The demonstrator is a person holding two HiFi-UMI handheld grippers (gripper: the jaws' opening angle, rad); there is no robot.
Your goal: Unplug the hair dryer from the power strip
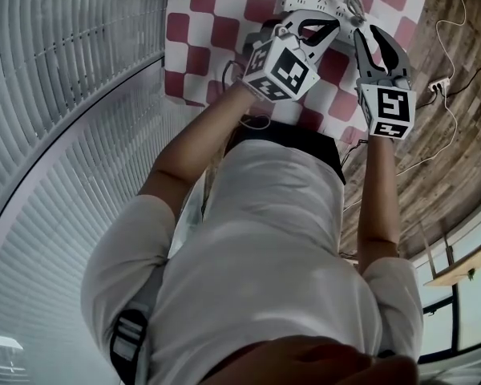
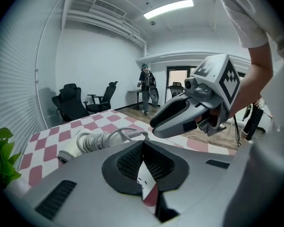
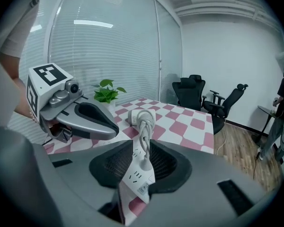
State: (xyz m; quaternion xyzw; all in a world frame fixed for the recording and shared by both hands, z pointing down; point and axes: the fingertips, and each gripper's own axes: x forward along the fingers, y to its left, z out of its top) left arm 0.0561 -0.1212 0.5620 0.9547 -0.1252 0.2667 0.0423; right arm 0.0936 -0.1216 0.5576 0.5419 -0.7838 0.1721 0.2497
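1. Right gripper [image 3: 141, 141] hangs with its jaws apart, the pads pressing nothing; the left gripper [image 2: 143, 143] beside it has its jaw tips together and is empty.
2. Seen through the right gripper's gap lies a long white plastic power strip [image 3: 135, 176], with a pale grey plug [image 3: 145, 163] seated in it.
3. The plug's cord runs up to the white hair dryer [image 3: 141, 116], which lies further along on the red-and-white checked tablecloth [image 3: 189, 126].
4. Beyond stand a green potted plant [image 3: 106, 91] and black office chairs [image 3: 194, 92].
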